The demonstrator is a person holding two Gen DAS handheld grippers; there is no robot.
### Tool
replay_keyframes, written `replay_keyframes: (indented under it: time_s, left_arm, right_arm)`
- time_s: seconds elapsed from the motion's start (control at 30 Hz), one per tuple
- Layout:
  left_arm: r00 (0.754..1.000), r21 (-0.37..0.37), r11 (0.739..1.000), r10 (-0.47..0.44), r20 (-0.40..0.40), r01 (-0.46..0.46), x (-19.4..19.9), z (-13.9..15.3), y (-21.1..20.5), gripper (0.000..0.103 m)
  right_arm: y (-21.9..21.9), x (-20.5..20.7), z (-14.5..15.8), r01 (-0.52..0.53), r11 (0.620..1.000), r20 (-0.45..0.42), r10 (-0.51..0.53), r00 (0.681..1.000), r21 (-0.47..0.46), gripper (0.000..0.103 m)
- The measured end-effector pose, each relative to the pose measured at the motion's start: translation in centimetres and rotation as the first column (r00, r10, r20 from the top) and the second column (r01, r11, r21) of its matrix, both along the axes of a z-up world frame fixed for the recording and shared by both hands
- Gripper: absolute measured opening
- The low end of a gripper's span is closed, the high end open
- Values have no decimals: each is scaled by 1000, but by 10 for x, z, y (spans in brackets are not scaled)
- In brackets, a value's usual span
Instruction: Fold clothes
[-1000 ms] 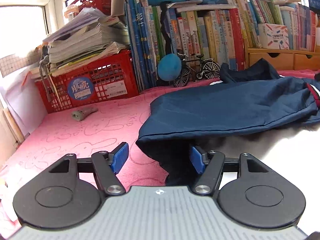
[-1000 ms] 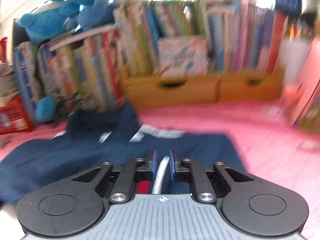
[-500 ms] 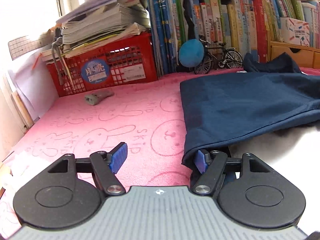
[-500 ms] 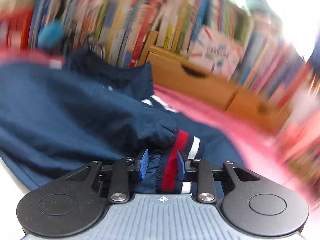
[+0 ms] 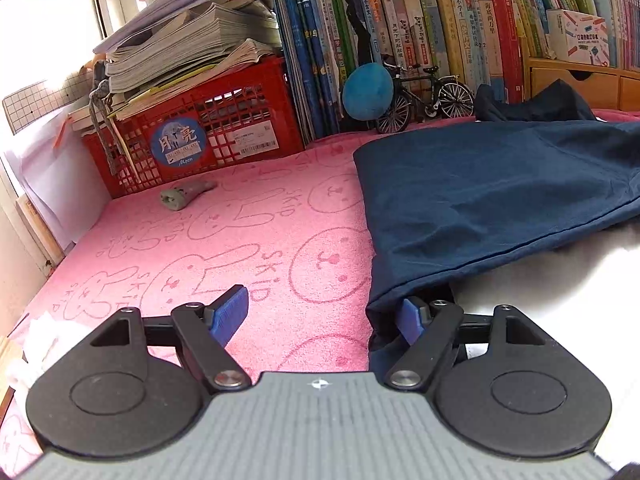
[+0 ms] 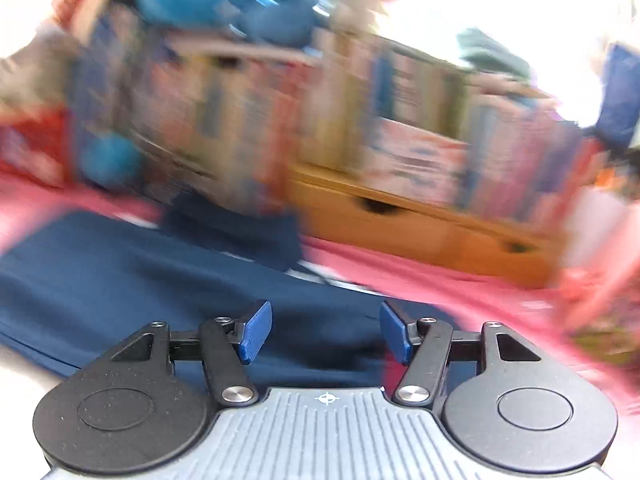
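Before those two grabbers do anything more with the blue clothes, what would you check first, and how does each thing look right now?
1. Left gripper free of cloth: not ok. Jaws are opening, but the garment edge drapes over its right finger.
2. Right gripper let go: ok. Jaws are opening, nothing pinched; the garment lies beneath.
3. Garment lying flat: ok in the left view, with a straight left edge; its far end bunches.
4. Room on the pink mat beside the garment: ok, only a small grey object near the red crate.
5. Right view sharp enough to aim: not ok, blurred.
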State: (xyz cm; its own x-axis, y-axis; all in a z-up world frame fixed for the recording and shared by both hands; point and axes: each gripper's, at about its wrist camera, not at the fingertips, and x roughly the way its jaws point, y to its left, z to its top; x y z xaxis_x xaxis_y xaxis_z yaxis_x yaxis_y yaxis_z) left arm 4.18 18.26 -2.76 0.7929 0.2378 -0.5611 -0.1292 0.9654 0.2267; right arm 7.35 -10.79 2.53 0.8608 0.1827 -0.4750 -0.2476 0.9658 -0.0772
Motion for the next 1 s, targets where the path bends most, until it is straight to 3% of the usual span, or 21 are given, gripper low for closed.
replay_keyframes:
  time_s: [0.13,0.33,0.47,0.53,0.67,0.73,0.77,0.8,0.87,0.93,1.0]
  left_arm:
    - [1000,-37,999,-10,-7,9,-11,1,5,77]
    - [1000,-148,989,-23,-1,23,-33,13,29,75]
    - [998,-265,964,22,64,-5,-53,39,64,75]
    - [998,-338,941,20,65,3,-44,48,78,75]
    - [999,-444,896,-12,38,28,-9,59,91,75]
    - [997,-466,883,-71,-12,58,16,54,85,76]
    - [994,-477,876,-102,-37,72,29,51,82,76]
    - [989,-496,865,-127,-75,74,43,45,77,76]
    - [973,-516,853,-174,-151,73,71,31,65,76]
    - [963,-481,874,-183,-199,67,90,14,52,75]
    - [967,-374,922,-178,-181,100,104,9,35,65]
  right_arm:
    - [50,-9,3,-196,965,-88,213,973,175,60]
    - [140,-19,-16,-351,923,-144,374,916,160,52]
    - [172,-55,-20,-466,885,-66,465,883,0,53]
    - [188,-71,-23,-504,859,-32,503,864,-88,56]
    - [215,-70,-30,-493,864,-55,489,870,-107,63]
    - [224,-69,-35,-499,859,-78,493,867,-113,55]
    - [227,-69,-38,-513,850,-94,505,858,-119,37]
    - [230,-70,-42,-527,841,-111,516,850,-125,30]
    - [235,-76,-42,-536,828,-98,527,844,-167,26]
    - [238,-80,-43,-536,822,-90,529,844,-192,25]
    - [238,-80,-42,-538,820,-90,531,842,-196,26]
